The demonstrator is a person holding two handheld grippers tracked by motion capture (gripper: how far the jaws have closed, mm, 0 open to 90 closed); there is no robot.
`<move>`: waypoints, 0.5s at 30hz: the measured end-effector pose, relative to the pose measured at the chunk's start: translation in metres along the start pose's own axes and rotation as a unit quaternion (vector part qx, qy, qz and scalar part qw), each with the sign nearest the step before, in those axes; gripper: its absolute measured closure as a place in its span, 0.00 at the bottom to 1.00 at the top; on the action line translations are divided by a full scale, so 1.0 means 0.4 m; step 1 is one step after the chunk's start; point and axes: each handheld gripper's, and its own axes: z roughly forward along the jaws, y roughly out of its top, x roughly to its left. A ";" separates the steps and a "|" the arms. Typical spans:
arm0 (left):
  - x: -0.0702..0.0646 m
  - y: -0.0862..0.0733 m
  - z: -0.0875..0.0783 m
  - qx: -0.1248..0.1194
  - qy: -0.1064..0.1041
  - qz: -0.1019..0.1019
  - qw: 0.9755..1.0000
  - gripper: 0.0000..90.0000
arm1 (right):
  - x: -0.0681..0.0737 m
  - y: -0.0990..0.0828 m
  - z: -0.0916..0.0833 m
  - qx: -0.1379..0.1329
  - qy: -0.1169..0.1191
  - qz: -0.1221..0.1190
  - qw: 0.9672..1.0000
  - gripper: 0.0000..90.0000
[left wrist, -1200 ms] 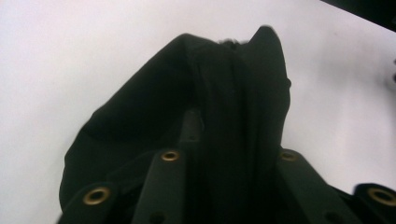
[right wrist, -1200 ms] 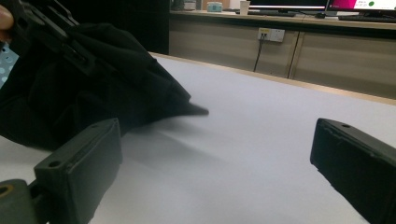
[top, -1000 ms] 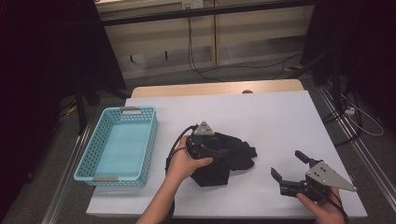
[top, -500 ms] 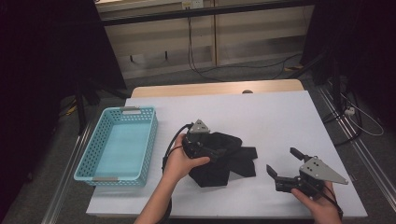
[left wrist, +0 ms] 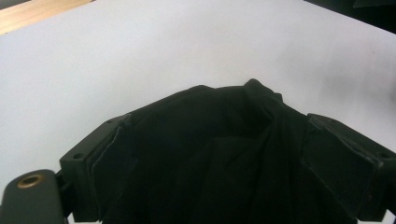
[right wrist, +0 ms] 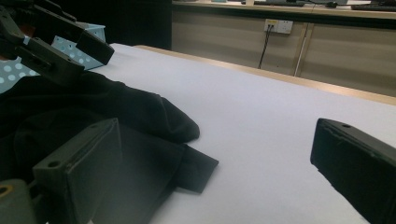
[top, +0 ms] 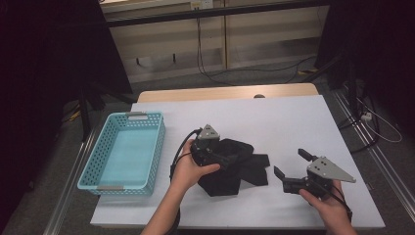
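No legible txt, labels or nos. anywhere (basket, cloth, table, wall socket all unmarked).

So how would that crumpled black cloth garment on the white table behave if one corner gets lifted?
Probably floppy: the crumpled black cloth garment lies in soft folds with a flat strip sticking out, so it would likely drape and trail. It looks light and thin, and unlikely to roll or tip. The left hand-held gripper, its jaws just opened, straddles bunched fabric, which may snag.

Black cloths (top: 235, 164): one, crumpled
Baskets (top: 147, 122): one, turquoise
Tables (top: 293, 117): one, white-topped
Grippers: two, the left gripper (top: 222, 157) and the right gripper (top: 289, 164)
Hands: two, one on each gripper
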 end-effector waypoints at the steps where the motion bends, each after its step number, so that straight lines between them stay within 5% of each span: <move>1: 0.000 -0.001 0.001 -0.004 0.001 -0.002 1.000 0.12 | -0.001 0.003 0.003 -0.001 0.000 -0.002 1.000 0.01; 9: -0.002 0.003 -0.003 -0.004 0.004 -0.004 1.000 0.13 | -0.008 0.008 0.021 0.003 -0.002 0.005 1.000 0.01; 15: -0.011 -0.002 0.012 0.000 -0.004 -0.004 1.000 0.24 | -0.006 -0.007 0.031 0.015 0.001 0.002 1.000 0.01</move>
